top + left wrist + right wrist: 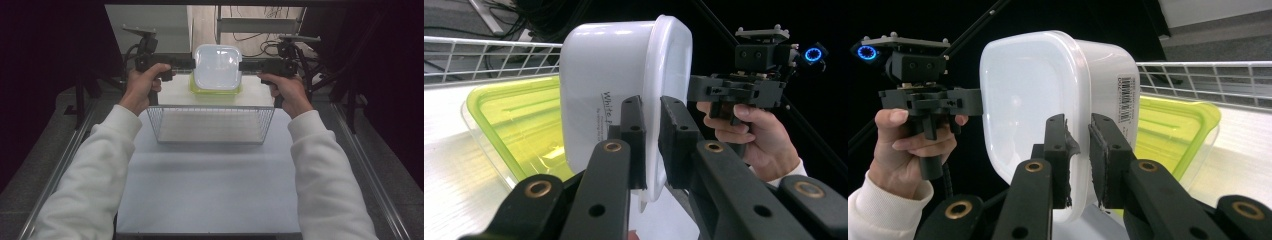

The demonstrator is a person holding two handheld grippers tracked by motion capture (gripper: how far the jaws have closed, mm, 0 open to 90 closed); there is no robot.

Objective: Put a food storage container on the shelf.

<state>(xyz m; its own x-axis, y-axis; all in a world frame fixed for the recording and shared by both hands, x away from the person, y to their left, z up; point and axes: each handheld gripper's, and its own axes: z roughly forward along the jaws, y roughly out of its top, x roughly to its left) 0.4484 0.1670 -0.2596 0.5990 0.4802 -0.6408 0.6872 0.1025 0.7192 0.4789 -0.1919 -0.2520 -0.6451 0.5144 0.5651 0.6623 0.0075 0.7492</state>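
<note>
A white plastic container [217, 67] hangs in the air between my two grippers, bottom side up in the high view. My left gripper [192, 63] is shut on its left rim, and in the left gripper view the jaws [651, 107] pinch the rim of the white container [609, 75]. My right gripper [241, 65] is shut on the opposite rim; the right gripper view shows its jaws [1078, 125] clamped on the container's edge [1028, 90]. Directly below sits a yellow-green transparent container [215, 91] [519, 120] [1173, 125] on the white surface.
An empty wire basket [210, 107] stands on the white table [210, 190] just in front of the green container. Dark frame bars and cables lie behind and to both sides. White-sleeved forearms come in from the bottom.
</note>
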